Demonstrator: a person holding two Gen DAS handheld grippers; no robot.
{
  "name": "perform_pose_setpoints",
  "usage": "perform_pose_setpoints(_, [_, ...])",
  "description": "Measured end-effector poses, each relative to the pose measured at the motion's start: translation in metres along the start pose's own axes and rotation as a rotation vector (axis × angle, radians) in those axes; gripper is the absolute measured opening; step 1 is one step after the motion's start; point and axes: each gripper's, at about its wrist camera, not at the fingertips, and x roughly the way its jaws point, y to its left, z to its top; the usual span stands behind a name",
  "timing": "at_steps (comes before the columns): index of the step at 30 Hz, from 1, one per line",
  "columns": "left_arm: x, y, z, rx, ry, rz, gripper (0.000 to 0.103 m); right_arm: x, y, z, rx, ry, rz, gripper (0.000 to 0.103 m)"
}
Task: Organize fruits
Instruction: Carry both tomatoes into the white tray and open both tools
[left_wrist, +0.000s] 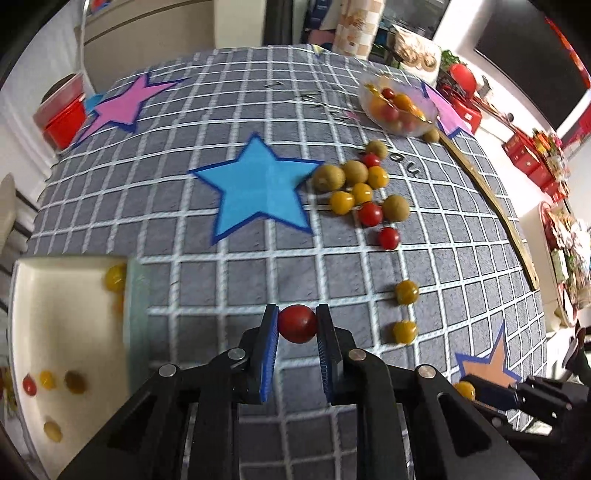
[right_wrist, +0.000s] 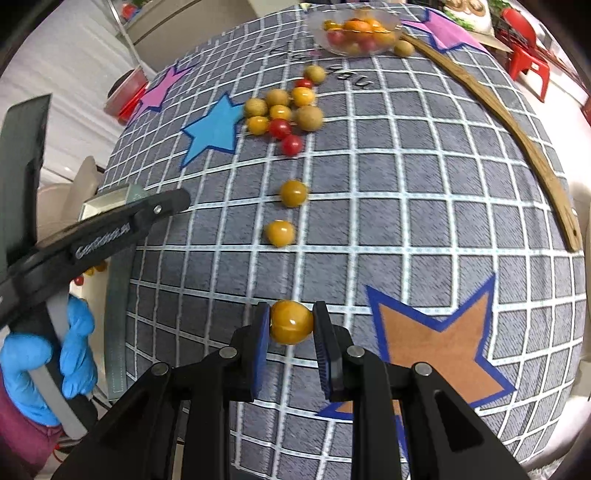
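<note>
While tomatoes fill bowl (left_wrist: 373, 110), tray (left_wrist: 59, 269) holds few.

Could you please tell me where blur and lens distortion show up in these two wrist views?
Left wrist view: the white tray and its green rim are smeared, while the red cherry tomato stays sharp. Right wrist view: the grey grid tablecloth bulges into a dome, and the yellow cherry tomato is crisp.

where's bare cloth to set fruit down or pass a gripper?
Free: cloth around the blue star, left of the fruit cluster; also between the orange star and the wooden stick. Crowded: the cluster, and near the clear bowl.
</note>
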Motion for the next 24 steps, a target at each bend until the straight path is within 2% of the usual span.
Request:
perform_pose_setpoints(7, [-0.026, 0.041, -0.030, -0.084, -0.020, 0.041, 0.021, 0.008, 0.040, 0.009, -0.083, 0.017, 0.025, 0.025])
perform_pose_setpoints(15, [-0.053, 0.108, -0.062, -0.215, -0.043, 0.130, 0.021, 0.020, 0.102, 0.020, -0.208, 0.039, 0.074, 0.025])
perform_pose_setpoints(24, [-0.056, 0.171, -0.096, -0.306, -0.035, 0.238, 0.021, 0.042, 0.186, 0.043, -0.357, 0.045, 0.137, 0.025])
